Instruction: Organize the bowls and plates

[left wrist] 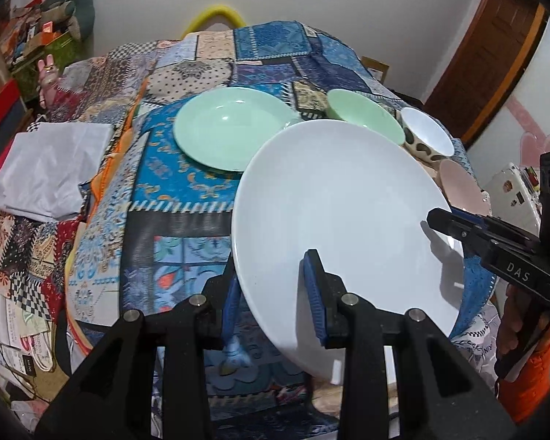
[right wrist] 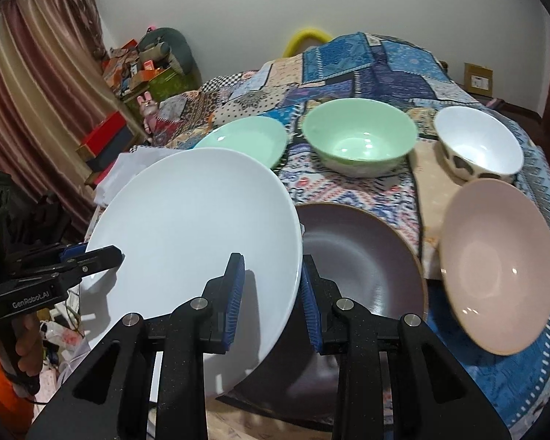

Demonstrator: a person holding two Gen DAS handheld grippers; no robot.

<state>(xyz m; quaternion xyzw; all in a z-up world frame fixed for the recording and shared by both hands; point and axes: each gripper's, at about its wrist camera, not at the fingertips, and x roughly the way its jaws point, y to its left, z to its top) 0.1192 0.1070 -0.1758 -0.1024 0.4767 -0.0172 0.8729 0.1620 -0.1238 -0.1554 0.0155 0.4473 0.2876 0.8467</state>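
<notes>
A large white plate (left wrist: 344, 212) is held tilted above the table by both grippers. My left gripper (left wrist: 275, 293) is shut on its near-left rim. My right gripper (right wrist: 271, 293) is shut on its right rim; it also shows in the left wrist view (left wrist: 447, 223). The white plate (right wrist: 190, 242) partly covers a dark brown plate (right wrist: 363, 260) on the table. A green plate (left wrist: 230, 128) (right wrist: 249, 137), a green bowl (right wrist: 359, 143) (left wrist: 366, 117), a white spotted bowl (right wrist: 476, 146) (left wrist: 427, 135) and a pink bowl (right wrist: 495, 264) (left wrist: 462, 187) sit beyond.
The table carries a patchwork cloth (left wrist: 179, 190). A folded white cloth (left wrist: 51, 168) lies at its left edge. Boxes and clutter (right wrist: 142, 69) stand by the far-left wall, next to curtains (right wrist: 36, 91).
</notes>
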